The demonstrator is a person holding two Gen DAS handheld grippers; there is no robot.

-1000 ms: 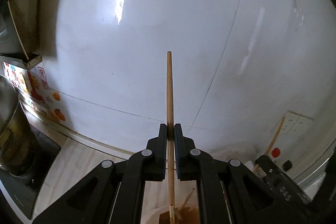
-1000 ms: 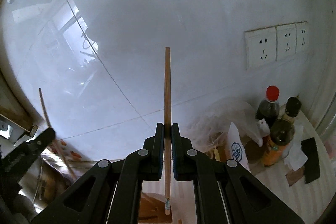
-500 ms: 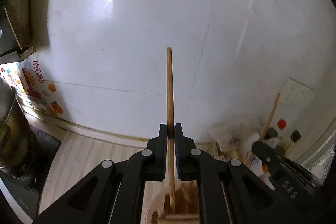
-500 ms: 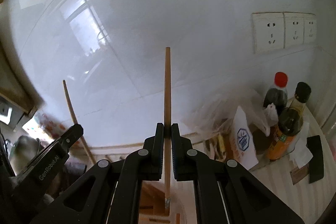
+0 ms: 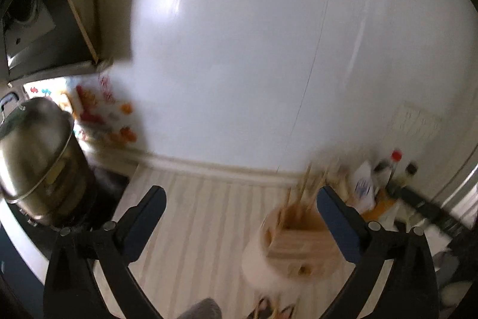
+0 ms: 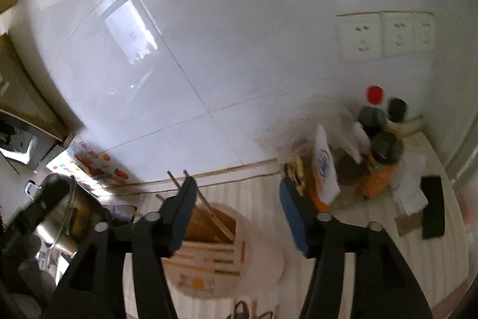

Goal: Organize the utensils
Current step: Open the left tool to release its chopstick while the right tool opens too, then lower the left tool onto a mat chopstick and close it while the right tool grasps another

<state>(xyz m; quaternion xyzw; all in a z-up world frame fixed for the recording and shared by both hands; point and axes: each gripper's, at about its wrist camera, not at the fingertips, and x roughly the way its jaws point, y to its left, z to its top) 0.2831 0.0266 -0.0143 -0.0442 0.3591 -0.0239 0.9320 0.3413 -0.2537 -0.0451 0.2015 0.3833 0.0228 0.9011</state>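
Both claws have just been opening and pinch nothing: the left gripper (image 5: pixel 240 199) spreads wide, the right gripper (image 6: pixel 237 210) partly, chopsticks (image 6: pixel 209 208) standing in the wooden holder (image 6: pixel 209 232) beneath.

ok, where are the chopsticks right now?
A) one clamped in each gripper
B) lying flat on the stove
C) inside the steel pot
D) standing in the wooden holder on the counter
D: the chopsticks lean inside the wooden holder, while the left gripper and right gripper, whose jaws have just been opening, have nothing between their pads.
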